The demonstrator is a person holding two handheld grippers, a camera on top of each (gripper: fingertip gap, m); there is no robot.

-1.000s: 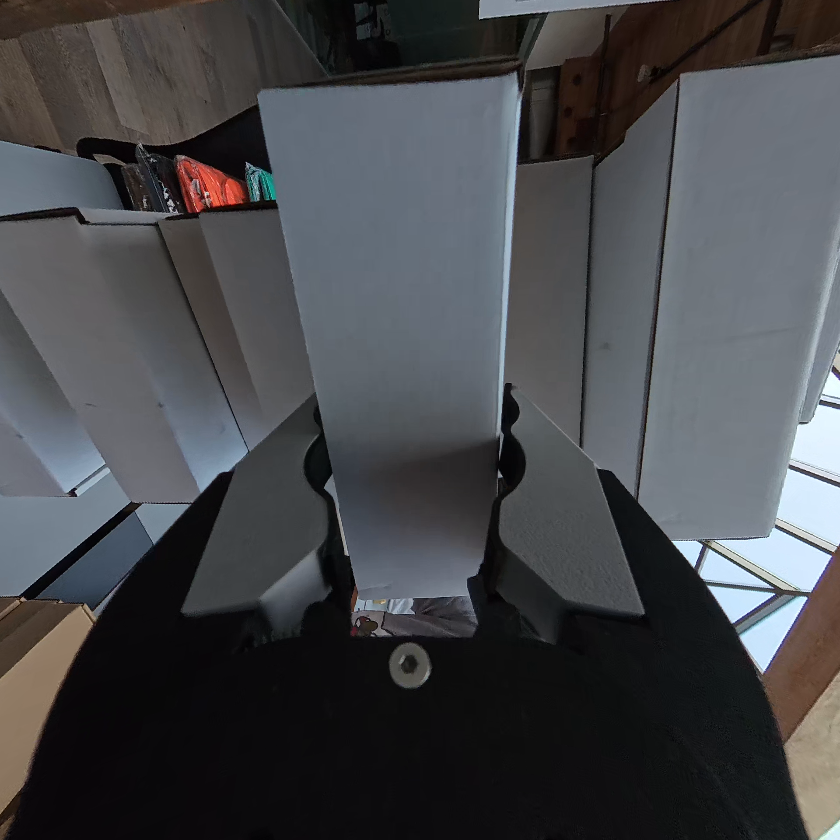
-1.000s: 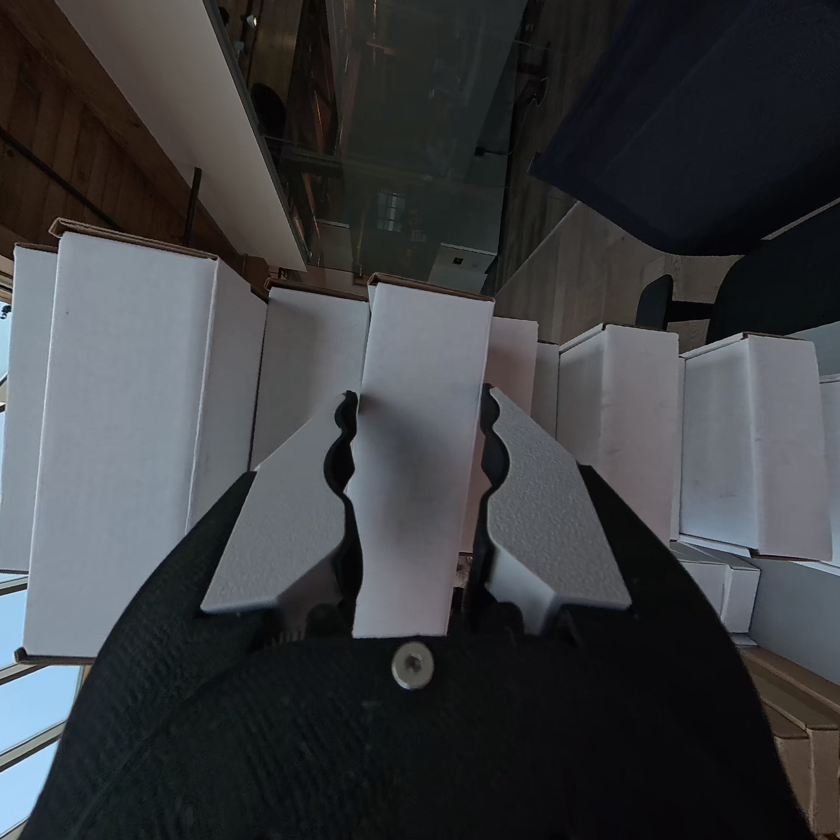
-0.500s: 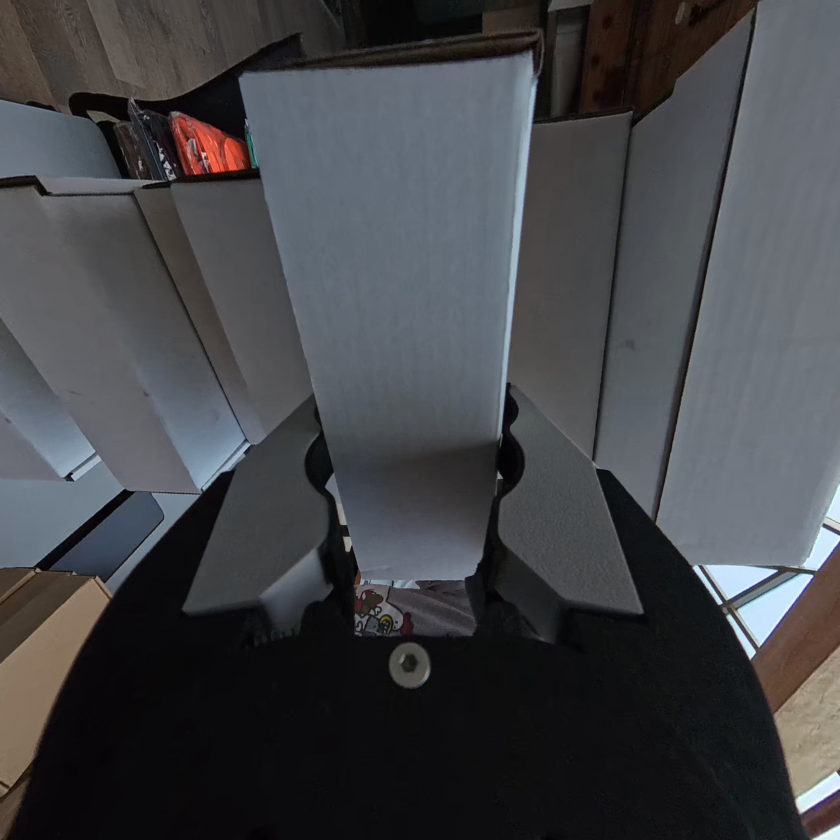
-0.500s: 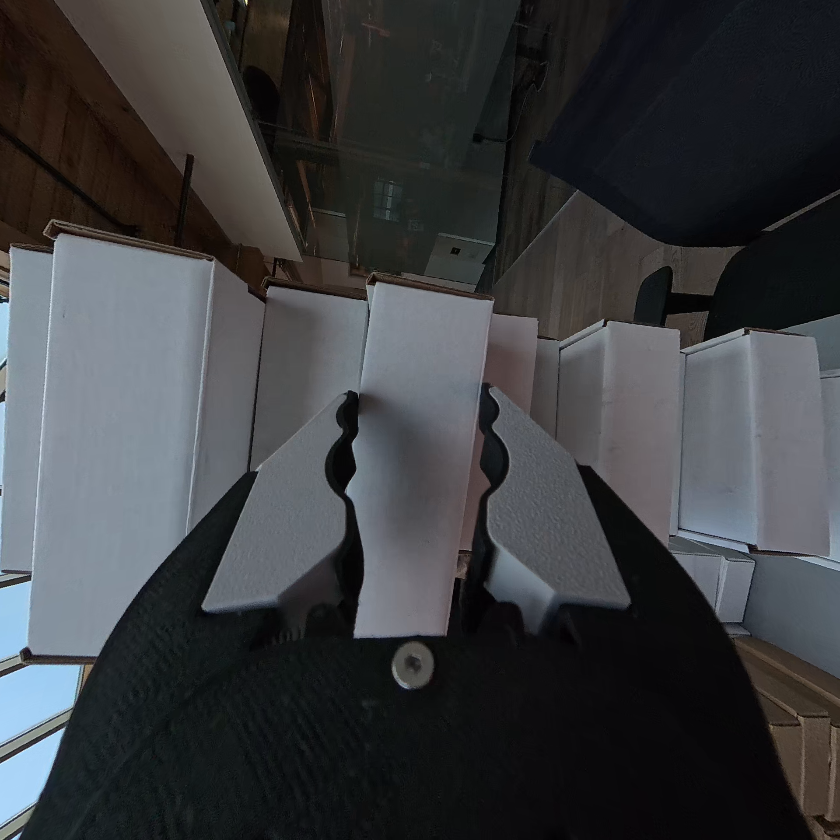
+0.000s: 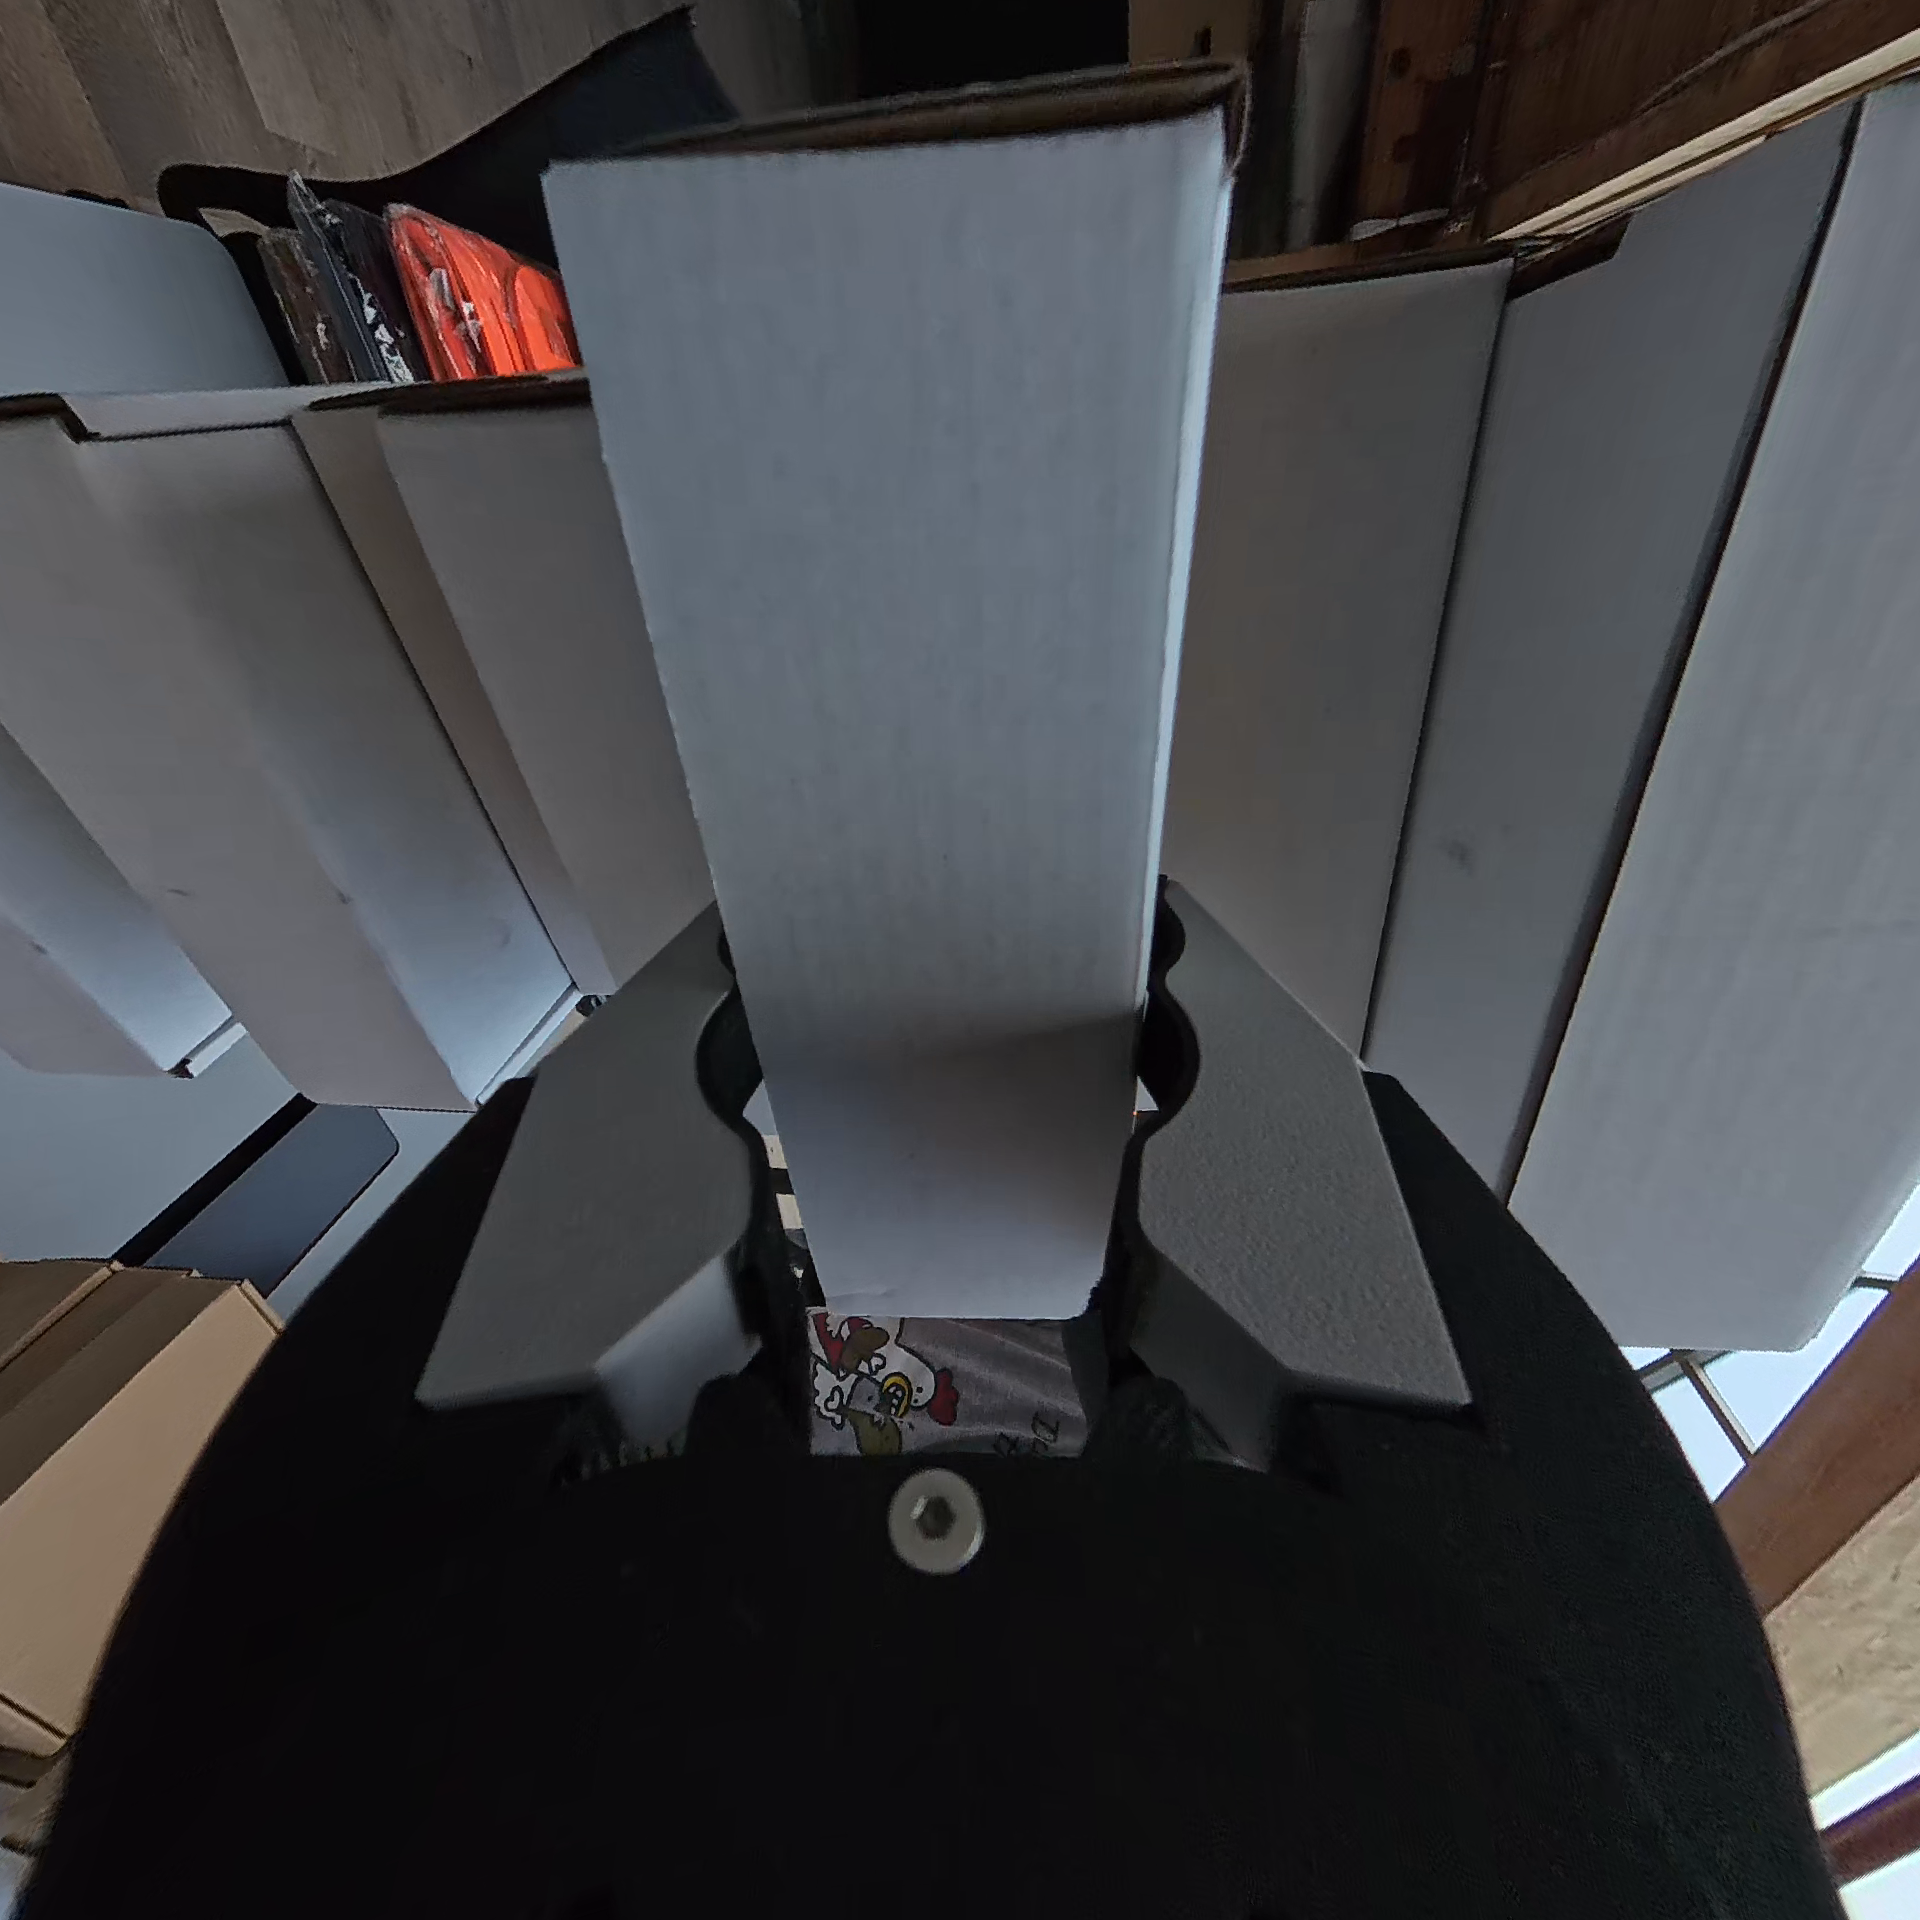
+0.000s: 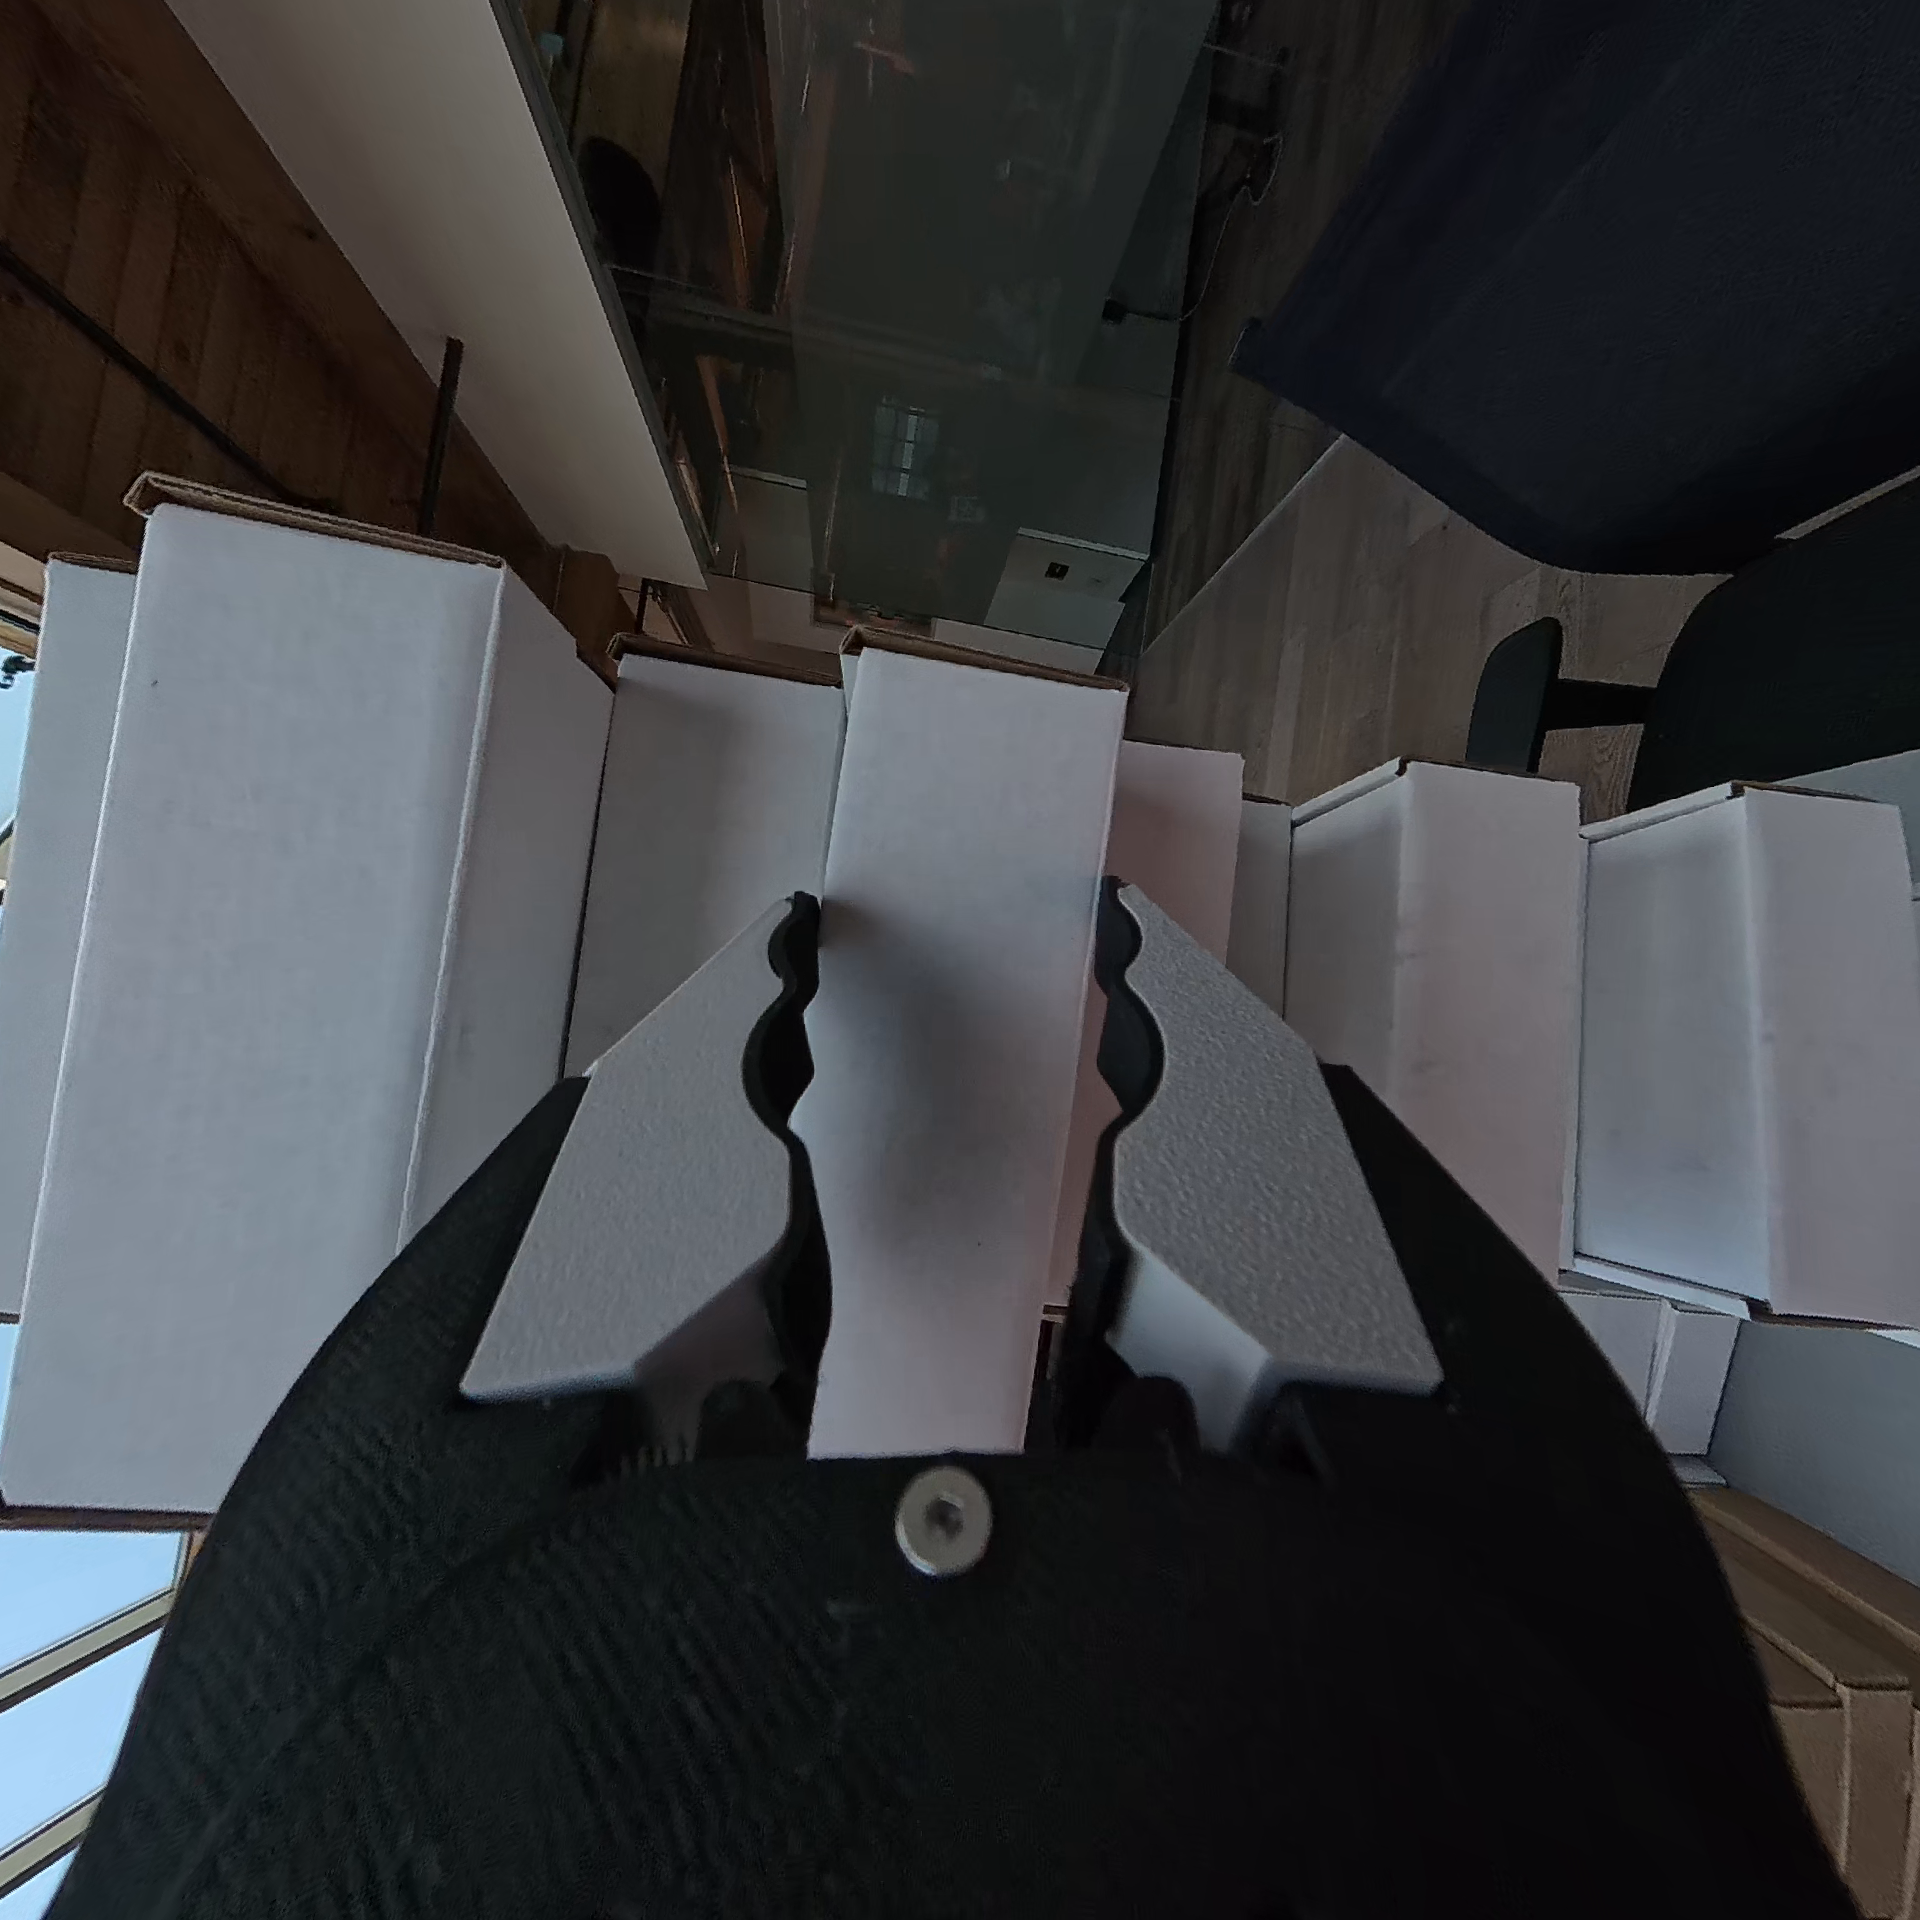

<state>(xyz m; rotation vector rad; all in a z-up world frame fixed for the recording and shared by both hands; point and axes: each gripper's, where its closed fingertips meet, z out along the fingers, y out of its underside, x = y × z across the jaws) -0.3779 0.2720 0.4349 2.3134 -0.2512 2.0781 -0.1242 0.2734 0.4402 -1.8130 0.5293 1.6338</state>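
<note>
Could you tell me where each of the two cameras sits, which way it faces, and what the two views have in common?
Left wrist view: sits on the left gripper, looking along its fingers at the white box clamped between them, with more white boxes behind.
Right wrist view: sits on the right gripper, looking along its fingers at a narrower white box it clamps, a dark chair beyond.
Shared: rows of white boxes; whether both grip one box cannot be told.

Daylight comes from the pale window panes (image 5: 1766,1382) at four o'clock of my left view and at eight o'clock of my right, while the rest sits dim. The white box (image 5: 914,665) I hold is shadowed at its near end. Wide-angle bending splays the edges; far boxes (image 5: 1756,727) blur slightly.
</note>
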